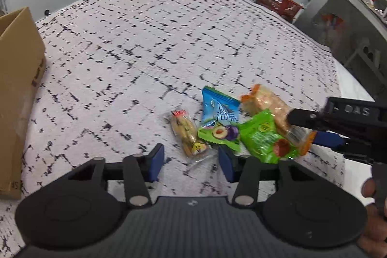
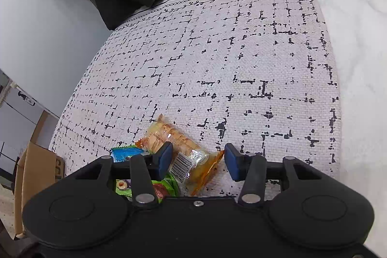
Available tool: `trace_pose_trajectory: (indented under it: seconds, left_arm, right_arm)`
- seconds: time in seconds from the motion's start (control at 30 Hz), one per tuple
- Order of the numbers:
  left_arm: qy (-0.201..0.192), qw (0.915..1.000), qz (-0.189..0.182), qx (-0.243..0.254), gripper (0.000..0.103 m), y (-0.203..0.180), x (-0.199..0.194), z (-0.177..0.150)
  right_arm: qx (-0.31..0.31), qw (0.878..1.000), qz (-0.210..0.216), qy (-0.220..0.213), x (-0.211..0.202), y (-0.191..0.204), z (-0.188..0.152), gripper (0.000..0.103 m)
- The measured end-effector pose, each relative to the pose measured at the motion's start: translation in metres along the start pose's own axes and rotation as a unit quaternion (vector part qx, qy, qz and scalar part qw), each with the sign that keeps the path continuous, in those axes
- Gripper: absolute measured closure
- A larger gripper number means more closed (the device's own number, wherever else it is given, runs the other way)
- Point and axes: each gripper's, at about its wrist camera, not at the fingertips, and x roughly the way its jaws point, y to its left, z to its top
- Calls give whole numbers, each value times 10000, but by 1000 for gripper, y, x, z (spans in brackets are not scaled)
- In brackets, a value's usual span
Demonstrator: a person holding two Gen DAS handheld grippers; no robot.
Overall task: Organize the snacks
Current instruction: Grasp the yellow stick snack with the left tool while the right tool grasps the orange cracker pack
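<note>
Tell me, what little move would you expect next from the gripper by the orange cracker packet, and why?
Probably the right gripper closes the rest of the way on the orange cracker packet. The packet lies between its blue pads, but a gap shows on the right side, so it is not yet pinched. A cardboard box stands at the mat's edge, perhaps the destination.
</note>
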Motion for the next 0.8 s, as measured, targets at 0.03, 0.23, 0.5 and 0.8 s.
trace_pose_trajectory:
  seconds: [0.03,0.23,0.5,0.8]
  left_arm:
    - [13,10000,44,-14,60,1,1,1]
    - [23,9996,252,97,60,5,5,8]
    - [25,9994,332,-28,83,10,7,10]
    - [26,9992,277,-299,85,25,-7,6]
  right_arm:
    - [8,10000,5,3,0,0,0,56]
    - [-129,9999,-23,-12,3,3,0,55]
    - [-447,9990,-11,29,9,14,-2,41]
    - [-1090,9936,-304,8,14,33,-5,29]
